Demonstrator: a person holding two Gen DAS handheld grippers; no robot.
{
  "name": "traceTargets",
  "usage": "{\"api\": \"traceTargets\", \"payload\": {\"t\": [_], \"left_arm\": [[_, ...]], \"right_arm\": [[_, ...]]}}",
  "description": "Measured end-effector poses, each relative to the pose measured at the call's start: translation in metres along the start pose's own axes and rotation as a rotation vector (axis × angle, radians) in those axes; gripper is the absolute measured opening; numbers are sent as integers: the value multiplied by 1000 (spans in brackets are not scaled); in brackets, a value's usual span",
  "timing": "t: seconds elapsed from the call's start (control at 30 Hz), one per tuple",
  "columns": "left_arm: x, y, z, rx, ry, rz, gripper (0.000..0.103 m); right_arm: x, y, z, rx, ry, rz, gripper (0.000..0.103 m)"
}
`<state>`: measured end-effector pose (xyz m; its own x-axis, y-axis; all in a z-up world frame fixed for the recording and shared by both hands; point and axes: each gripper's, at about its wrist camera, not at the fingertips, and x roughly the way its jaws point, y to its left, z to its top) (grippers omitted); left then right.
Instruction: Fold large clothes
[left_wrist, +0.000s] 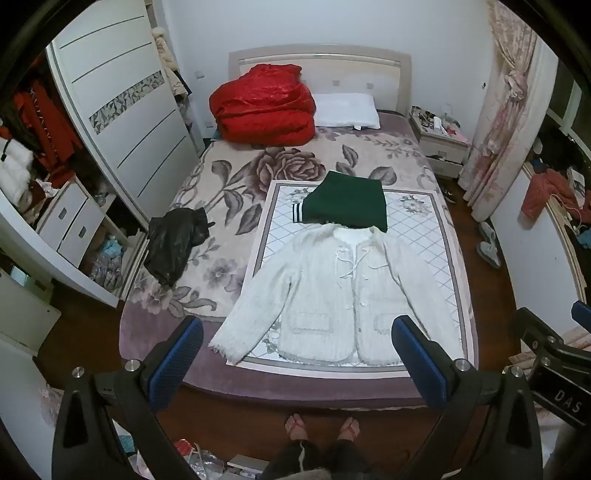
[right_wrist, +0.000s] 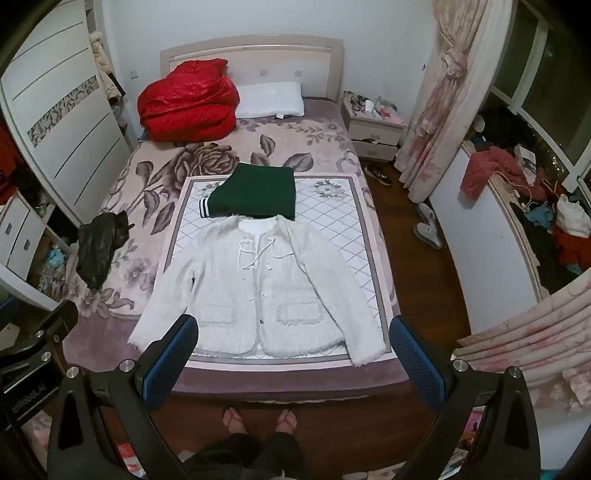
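Observation:
A white fuzzy jacket (left_wrist: 325, 295) lies spread flat, front up, sleeves angled out, on a quilted mat (left_wrist: 424, 236) at the foot of the bed; it also shows in the right wrist view (right_wrist: 258, 291). A folded dark green garment (left_wrist: 347, 201) with a striped cuff lies just beyond its collar, also seen in the right wrist view (right_wrist: 255, 194). My left gripper (left_wrist: 295, 354) is open and empty, held above the bed's foot edge. My right gripper (right_wrist: 295, 354) is open and empty at the same height, to the right of the left one.
A black garment (left_wrist: 173, 243) lies on the floral bedspread (left_wrist: 221, 177) at left. A red quilt (left_wrist: 262, 105) and white pillow (left_wrist: 347, 110) sit at the head. A wardrobe (left_wrist: 122, 110) stands left, a nightstand (left_wrist: 439, 144) and curtains (right_wrist: 439, 96) right. The person's feet (left_wrist: 321, 426) stand on the wooden floor.

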<state>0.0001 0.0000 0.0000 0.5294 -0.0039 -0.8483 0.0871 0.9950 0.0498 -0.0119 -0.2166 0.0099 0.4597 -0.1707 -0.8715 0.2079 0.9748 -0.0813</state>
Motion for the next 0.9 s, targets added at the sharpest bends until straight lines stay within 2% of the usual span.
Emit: {"api": "traceTargets", "payload": {"t": [0.3,0.9], "left_arm": [[2,1,1,-5,1,8,103],[-20,-2,13,-8,-37,9,103]], "right_arm": [[-3,2,0,-14,-4,-3,103],[-18,5,8,-30,-27,-5,103]]}}
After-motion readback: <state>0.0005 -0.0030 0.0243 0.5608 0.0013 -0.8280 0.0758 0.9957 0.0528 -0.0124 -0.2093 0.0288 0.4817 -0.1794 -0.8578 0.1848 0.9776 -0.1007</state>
